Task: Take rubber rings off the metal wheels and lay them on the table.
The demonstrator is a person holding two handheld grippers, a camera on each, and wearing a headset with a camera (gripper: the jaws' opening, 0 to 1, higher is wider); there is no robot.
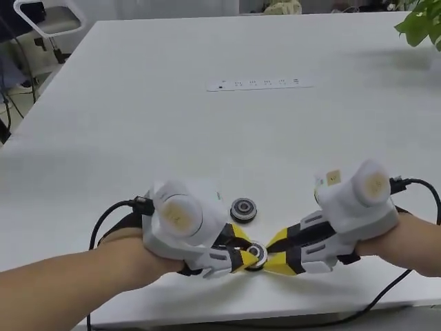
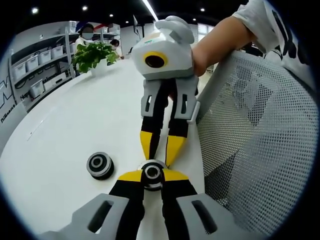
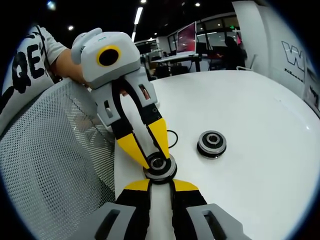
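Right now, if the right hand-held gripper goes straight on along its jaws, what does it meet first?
The right hand-held gripper meets the metal wheel at its tips, likely touching already. Directly behind the wheel is the left hand-held gripper, facing it.

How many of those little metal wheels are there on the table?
2. The near wheel sits where the left gripper and right gripper meet; the far wheel lies loose on the table just beyond.

In the head view the wheel (image 1: 256, 252) is mostly covered by the meeting jaw tips of the left gripper (image 1: 241, 255) and the right gripper (image 1: 273, 249) — its rim cannot be read. The rubber ring (image 3: 175, 138) is half hidden behind the left gripper's jaw. The plant (image 1: 420, 24) and the chair (image 1: 48, 17) are cut off by the frame edge.
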